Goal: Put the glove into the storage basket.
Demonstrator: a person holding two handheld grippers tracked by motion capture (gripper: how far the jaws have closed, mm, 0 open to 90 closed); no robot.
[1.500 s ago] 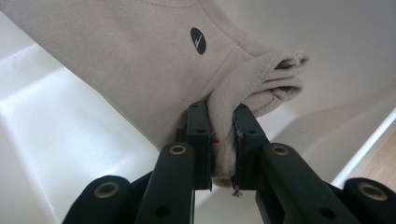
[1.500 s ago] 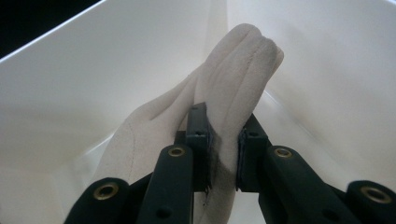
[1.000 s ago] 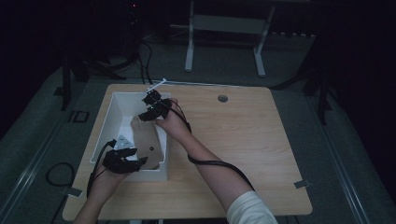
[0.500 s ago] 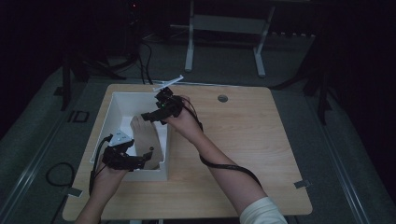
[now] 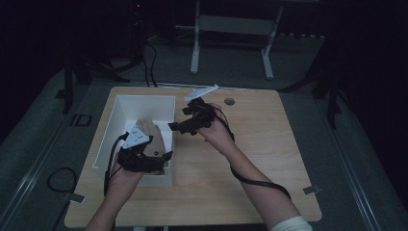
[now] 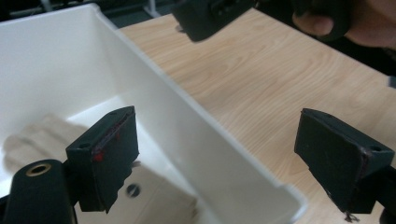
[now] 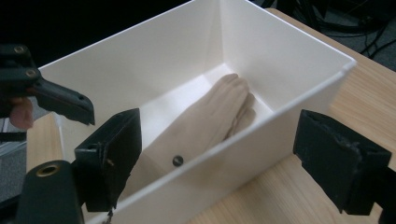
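Note:
A pale wooden hand model lies inside the white box at the table's left, fingers toward the far end. My left gripper hovers over the box's near right corner, and its jaws have just been opening, with the box wall below the gap and the wooden hand beyond its left jaw. My right gripper hangs over the table just right of the box. Its jaws have also just been opening and hold nothing, facing the wooden hand in the box.
Bare wooden tabletop stretches right of the box, with a small round grommet near the far edge. A black cable trails from my right gripper along the forearm. A desk frame stands on the dark floor beyond.
Both grippers opened and came off the wooden hand, which now lies loose in the box. The right gripper moved right, out over the table; the left one rose.

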